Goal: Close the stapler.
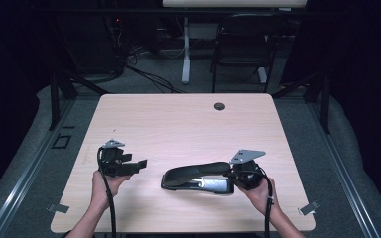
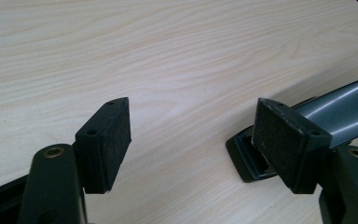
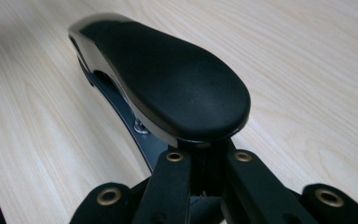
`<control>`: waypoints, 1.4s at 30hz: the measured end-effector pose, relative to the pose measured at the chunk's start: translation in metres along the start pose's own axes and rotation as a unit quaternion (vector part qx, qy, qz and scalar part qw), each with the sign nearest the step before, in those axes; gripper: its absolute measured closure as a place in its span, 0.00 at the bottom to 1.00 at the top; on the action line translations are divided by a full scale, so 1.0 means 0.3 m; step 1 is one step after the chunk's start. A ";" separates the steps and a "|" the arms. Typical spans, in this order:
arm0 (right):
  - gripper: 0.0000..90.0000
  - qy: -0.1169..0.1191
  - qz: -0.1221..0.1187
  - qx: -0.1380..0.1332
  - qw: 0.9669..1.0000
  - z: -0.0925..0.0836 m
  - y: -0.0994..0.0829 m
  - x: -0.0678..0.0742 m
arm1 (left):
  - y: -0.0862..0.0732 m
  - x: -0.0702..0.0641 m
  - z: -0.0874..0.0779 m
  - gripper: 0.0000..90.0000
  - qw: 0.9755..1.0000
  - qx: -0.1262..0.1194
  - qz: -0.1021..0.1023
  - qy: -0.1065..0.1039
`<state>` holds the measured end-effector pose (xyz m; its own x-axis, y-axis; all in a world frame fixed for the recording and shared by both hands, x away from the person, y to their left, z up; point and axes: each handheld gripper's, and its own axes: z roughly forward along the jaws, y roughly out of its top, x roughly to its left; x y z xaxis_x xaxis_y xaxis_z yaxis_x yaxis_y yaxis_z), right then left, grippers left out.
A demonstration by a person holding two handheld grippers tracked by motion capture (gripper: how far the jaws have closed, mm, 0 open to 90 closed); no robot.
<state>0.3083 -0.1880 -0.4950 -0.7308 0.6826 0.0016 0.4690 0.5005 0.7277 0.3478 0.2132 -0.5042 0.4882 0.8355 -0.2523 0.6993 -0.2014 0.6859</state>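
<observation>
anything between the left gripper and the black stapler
Nothing: in the high view, bare table separates the open left gripper from the near end of the stapler.

Stapler (image 1: 197,177) on table (image 1: 178,119), between left gripper (image 1: 138,164), right gripper (image 1: 230,173).

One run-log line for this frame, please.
left gripper: open, empty | right gripper: shut on large black stapler | light wooden table: stapler resting flat

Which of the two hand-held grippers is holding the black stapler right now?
The right hand-held gripper, clamped on the stapler's rear end. The left hand-held gripper stands open over bare table, apart from it.
</observation>
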 end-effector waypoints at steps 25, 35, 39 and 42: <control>1.00 -0.031 0.028 0.006 0.999 -0.078 -0.013 -0.057 | 0.001 0.002 0.003 0.18 1.000 0.000 0.004 -0.011; 1.00 -0.011 0.006 0.007 1.000 -0.071 0.012 -0.023 | 0.001 -0.001 0.006 0.12 1.000 0.001 0.008 -0.013; 1.00 -0.008 0.004 0.007 1.000 -0.068 0.013 -0.013 | 0.002 -0.003 0.005 0.12 1.000 0.001 0.009 -0.012; 1.00 -0.010 0.008 0.019 1.000 -0.062 0.014 -0.009 | 0.002 -0.002 0.005 0.12 1.000 0.002 0.010 -0.011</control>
<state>0.3030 -0.1975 -0.4792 -0.7135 0.7006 -0.0014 0.4988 0.5094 0.7012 0.3487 0.2117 -0.5045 0.5140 0.8193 -0.2539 0.6908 -0.2199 0.6888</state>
